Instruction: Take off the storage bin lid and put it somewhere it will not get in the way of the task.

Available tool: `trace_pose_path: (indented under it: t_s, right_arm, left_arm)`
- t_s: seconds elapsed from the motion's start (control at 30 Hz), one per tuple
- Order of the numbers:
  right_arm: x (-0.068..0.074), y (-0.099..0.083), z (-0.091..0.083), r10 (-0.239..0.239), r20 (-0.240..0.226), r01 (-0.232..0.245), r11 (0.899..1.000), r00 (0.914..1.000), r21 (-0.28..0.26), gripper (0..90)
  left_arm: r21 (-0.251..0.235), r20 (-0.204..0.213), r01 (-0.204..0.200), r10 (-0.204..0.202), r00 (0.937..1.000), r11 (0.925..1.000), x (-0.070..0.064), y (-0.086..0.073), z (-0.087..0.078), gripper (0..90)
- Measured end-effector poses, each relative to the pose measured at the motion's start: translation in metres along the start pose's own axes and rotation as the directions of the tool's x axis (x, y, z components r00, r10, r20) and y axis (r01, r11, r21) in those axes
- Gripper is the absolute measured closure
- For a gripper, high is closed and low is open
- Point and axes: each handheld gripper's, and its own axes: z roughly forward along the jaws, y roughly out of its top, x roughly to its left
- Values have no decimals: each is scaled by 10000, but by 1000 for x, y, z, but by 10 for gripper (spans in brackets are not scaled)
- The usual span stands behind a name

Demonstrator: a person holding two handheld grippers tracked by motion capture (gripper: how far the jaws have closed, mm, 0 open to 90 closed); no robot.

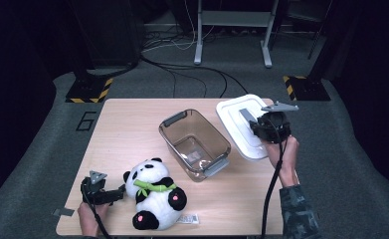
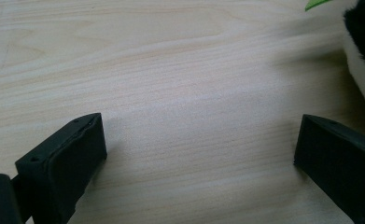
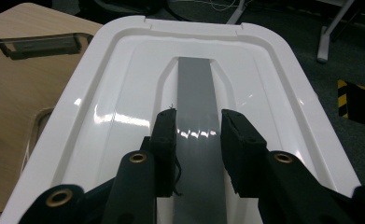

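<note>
A black and white panda plush (image 1: 154,194) with a green bamboo piece lies on its back near the table's front. My left gripper (image 1: 121,193) rests on the table just left of the panda's head and is open; in the left gripper view (image 2: 199,149) bare wood lies between its jaws and the panda (image 2: 364,56) is at the right edge. A clear brownish bin (image 1: 168,133) stands empty mid-table. The white lid (image 3: 124,93) lies at the right (image 1: 234,113). My right gripper (image 1: 255,127) (image 3: 198,135) is shut on the lid's grey handle (image 3: 196,88).
The wooden table (image 1: 127,129) has bare room at its left and back. The lid overhangs the table's right edge. A white tag (image 1: 188,218) lies by the panda's foot. Beyond the table are cables and stand legs (image 1: 232,30) on the grey floor.
</note>
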Motion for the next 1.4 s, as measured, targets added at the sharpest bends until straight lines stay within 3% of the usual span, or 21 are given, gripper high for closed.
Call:
trace_pose_path:
  t_s: [0.5, 0.83, 1.4]
  right_arm:
    - [-26, -34, 15, 637, 471, -660, 9966, 9969, 502, 665]
    - [-31, -56, 33, 950, 630, -1007, 9905, 9935, 937, 665]
    - [-38, -94, 66, 1544, 909, -1678, 9718, 9838, 1656, 665]
  left_arm:
    - [3, 1, -4, 4, 10000, 10000, 0, 0, 0, 20]
    - [20, -9, -2, 2, 10000, 10000, 0, 0, 0, 21]
    - [21, -12, -2, 2, 10000, 10000, 0, 0, 0, 21]
